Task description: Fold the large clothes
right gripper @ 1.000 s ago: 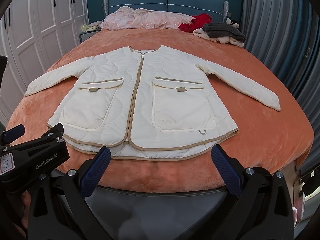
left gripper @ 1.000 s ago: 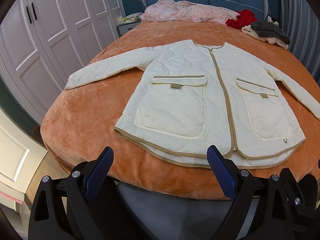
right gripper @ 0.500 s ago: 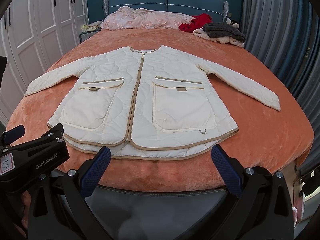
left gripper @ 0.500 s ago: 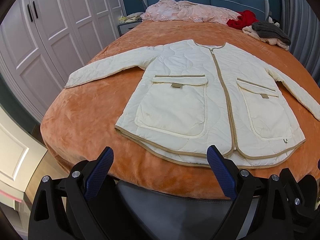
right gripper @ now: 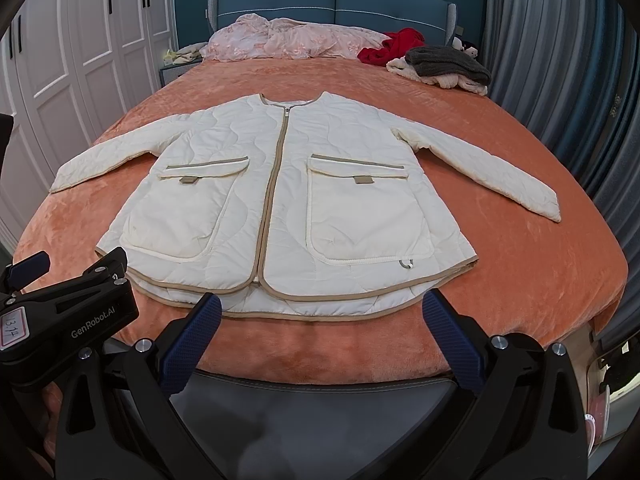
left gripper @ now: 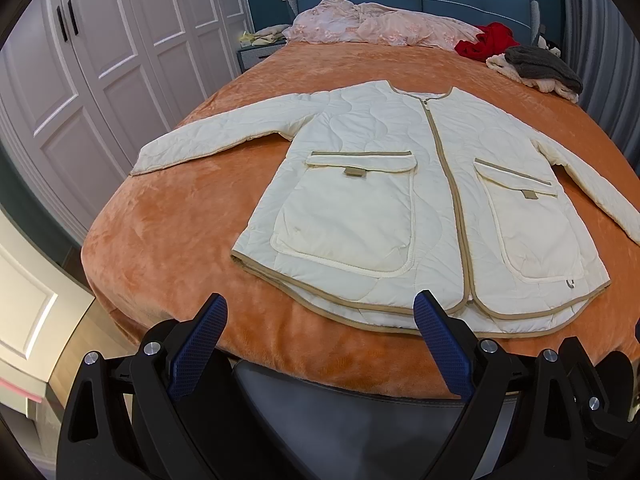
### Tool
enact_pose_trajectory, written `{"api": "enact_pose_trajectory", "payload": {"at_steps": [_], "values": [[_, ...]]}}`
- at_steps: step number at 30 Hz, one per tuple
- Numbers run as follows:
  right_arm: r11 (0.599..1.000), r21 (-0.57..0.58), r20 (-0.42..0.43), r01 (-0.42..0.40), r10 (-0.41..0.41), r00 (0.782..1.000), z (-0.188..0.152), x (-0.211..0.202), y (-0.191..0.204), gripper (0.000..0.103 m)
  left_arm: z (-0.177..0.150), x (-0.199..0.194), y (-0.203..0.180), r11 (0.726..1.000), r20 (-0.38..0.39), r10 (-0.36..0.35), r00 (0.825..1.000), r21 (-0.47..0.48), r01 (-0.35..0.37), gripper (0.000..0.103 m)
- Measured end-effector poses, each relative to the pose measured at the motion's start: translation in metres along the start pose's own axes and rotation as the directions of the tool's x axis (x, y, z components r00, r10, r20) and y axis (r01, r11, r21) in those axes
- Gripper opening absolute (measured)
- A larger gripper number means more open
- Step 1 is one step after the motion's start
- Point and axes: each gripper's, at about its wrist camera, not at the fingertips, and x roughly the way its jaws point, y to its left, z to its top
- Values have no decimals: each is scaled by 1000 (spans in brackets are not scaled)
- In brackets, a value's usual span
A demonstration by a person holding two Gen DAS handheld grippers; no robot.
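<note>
A cream quilted jacket [right gripper: 280, 200] lies flat and face up on the orange blanket [right gripper: 500, 280] that covers the bed, its hem toward the foot and its collar toward the headboard [right gripper: 332, 0]. It is zipped shut, with tan trim down the front and along the hem, and two large flap pockets. Both sleeves are spread out to the sides, angled down toward the foot of the bed.

The left gripper [left gripper: 320, 344] hangs over the foot edge of the bed, jaws wide open, holding nothing; its right blue pad [left gripper: 440, 344] shows in front of the hem near the zip's lower end, and whether it touches cannot be told. The right gripper [right gripper: 320, 332] hangs just short of the hem, also wide open and empty. In the right wrist view the left gripper's black body is seen at lower left, beside the jacket's left hem corner.

At the head of the bed lie a pink quilt [right gripper: 288, 40], a red garment [right gripper: 392, 48] and a grey and cream pile [right gripper: 444, 66]. White wardrobes [left gripper: 100, 80] stand to the left, a grey curtain [right gripper: 560, 60] to the right
</note>
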Motion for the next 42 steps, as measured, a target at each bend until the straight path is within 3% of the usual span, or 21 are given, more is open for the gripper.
{"api": "enact_pose_trajectory", "payload": {"at_steps": [42], "values": [[1000, 3, -24, -27, 27, 999, -2, 13, -3, 98, -5, 2, 6, 1000, -3, 1, 1000, -1, -1, 92]]}}
